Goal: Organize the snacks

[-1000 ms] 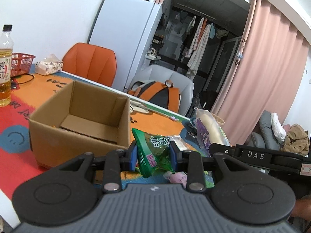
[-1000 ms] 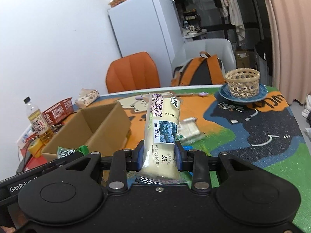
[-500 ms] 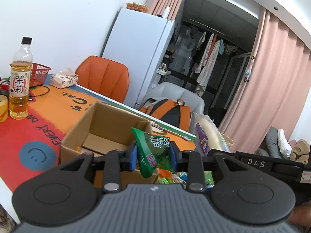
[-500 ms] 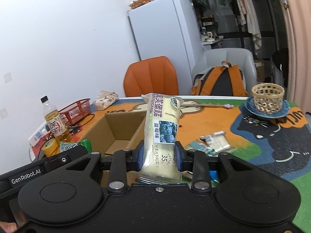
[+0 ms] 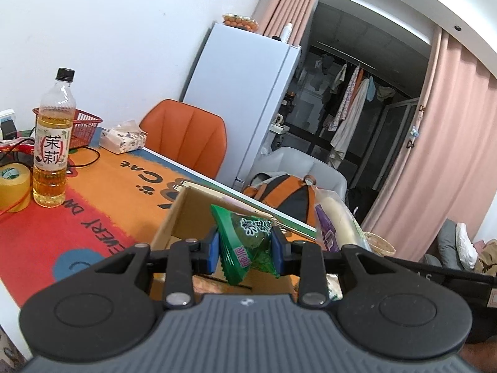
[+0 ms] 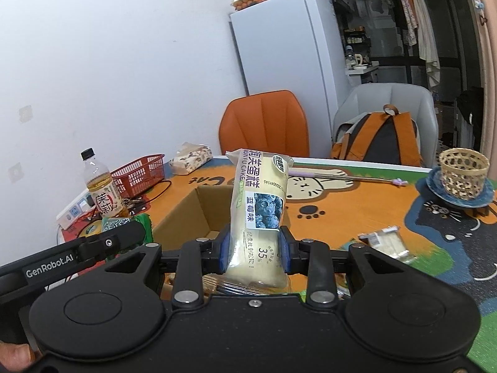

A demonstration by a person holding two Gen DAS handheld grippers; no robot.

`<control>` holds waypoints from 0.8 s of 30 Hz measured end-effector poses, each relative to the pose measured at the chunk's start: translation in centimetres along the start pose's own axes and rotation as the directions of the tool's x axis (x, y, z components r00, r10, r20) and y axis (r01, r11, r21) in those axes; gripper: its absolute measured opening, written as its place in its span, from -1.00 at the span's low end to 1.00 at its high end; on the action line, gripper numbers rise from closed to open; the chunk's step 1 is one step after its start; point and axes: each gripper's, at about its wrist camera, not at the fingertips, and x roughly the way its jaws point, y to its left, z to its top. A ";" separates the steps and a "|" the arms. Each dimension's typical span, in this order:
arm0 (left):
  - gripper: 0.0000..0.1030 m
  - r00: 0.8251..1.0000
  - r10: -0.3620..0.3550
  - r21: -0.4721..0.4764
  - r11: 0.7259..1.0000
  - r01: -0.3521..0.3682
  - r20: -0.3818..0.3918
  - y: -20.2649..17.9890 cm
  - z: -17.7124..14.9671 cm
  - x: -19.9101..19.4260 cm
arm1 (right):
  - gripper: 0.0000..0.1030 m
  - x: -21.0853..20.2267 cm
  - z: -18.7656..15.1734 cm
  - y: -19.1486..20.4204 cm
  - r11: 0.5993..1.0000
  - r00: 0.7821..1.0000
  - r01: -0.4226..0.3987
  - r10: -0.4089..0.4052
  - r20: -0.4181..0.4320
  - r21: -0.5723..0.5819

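1. Left gripper (image 5: 245, 250): one. It is closed on one green snack packet (image 5: 245, 242), pinched across the middle between the blue pads. The packet is judged light, crinkly and slippery; a grip on the filled middle, not the sealed edge, is advised.
2. Right gripper (image 6: 254, 250): one. It is clamped on one blueberry cake bag (image 6: 257, 214), held upright by its lower half. The cake is judged soft and easily crushed; a light squeeze is preferred.
3. Cardboard box (image 6: 189, 214): one, open-topped, just beyond both grippers; both held snacks are poised near its opening. Its contents are mostly hidden.
4. Loose wrapped snack (image 6: 386, 242): one counted on the table mat (image 6: 357, 205), right of the box; others may be hidden.
5. Tea bottle (image 5: 52, 143): one, upright, well left of the box.
6. Red basket (image 6: 139, 177), tissue pack (image 6: 189, 161), wicker cup (image 6: 464, 172): one each, at the far side.
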 end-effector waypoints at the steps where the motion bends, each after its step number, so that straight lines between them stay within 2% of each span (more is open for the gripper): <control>1: -0.38 1.000 0.003 -0.002 1.000 -0.003 0.002 0.3 0.2 0.2 | -0.39 0.3 0.1 0.2 1.000 1.000 -0.002 0.002 -0.001 -0.002; 9: -0.38 0.999 0.035 -0.024 0.999 -0.035 0.002 2.1 1.5 2.0 | -0.39 2.5 0.6 1.1 1.000 1.000 -0.020 0.020 -0.012 0.001; 20: -0.38 0.999 0.043 -0.032 0.999 -0.044 -0.030 3.1 1.8 5.1 | -0.38 5.6 1.0 1.8 0.999 0.998 -0.045 0.046 -0.041 0.012; 24: -0.38 0.998 0.045 -0.041 0.998 -0.047 -0.039 3.3 1.7 5.7 | -0.37 6.8 0.9 2.0 0.998 0.995 -0.065 0.066 -0.076 0.011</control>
